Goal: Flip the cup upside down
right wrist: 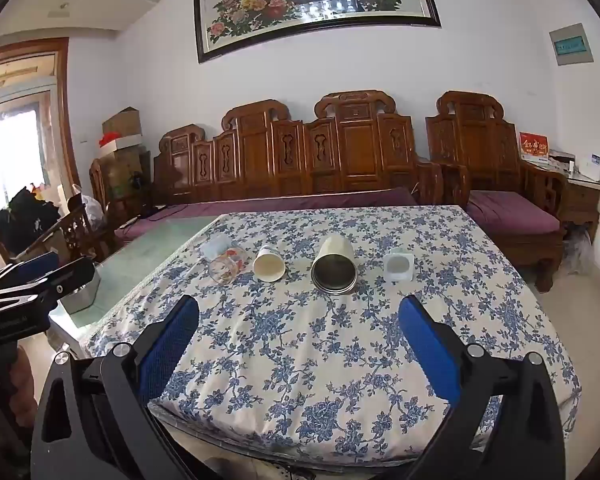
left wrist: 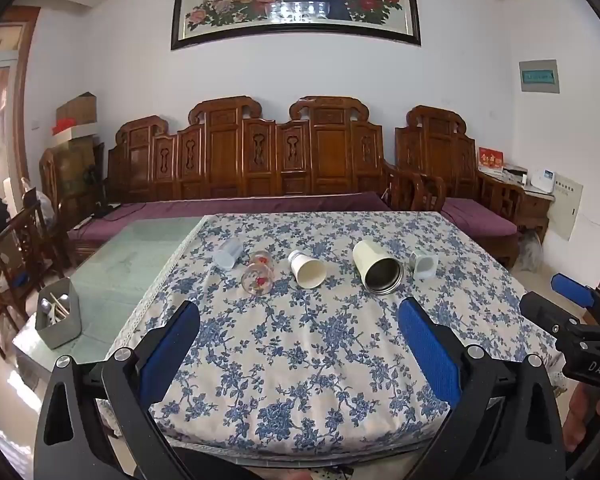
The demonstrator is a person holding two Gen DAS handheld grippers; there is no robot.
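Several cups lie on their sides in a row on the floral tablecloth [left wrist: 300,340]: a frosted plastic cup [left wrist: 228,254], a clear glass with red flowers [left wrist: 257,274], a white paper cup [left wrist: 306,268], a cream steel-lined mug [left wrist: 376,266] and a small square white cup [left wrist: 422,265]. In the right wrist view they are the frosted cup [right wrist: 217,247], glass [right wrist: 227,266], paper cup [right wrist: 269,266], mug [right wrist: 335,266] and square cup [right wrist: 398,267]. My left gripper [left wrist: 298,316] is open, well short of the cups. My right gripper [right wrist: 298,314] is open and empty, also short of them.
A grey holder with utensils [left wrist: 58,314] stands on the bare glass tabletop [left wrist: 128,264] to the left of the cloth. A carved wooden sofa [left wrist: 260,160] with purple cushions lies behind the table. The right gripper shows at the left wrist view's right edge [left wrist: 572,308].
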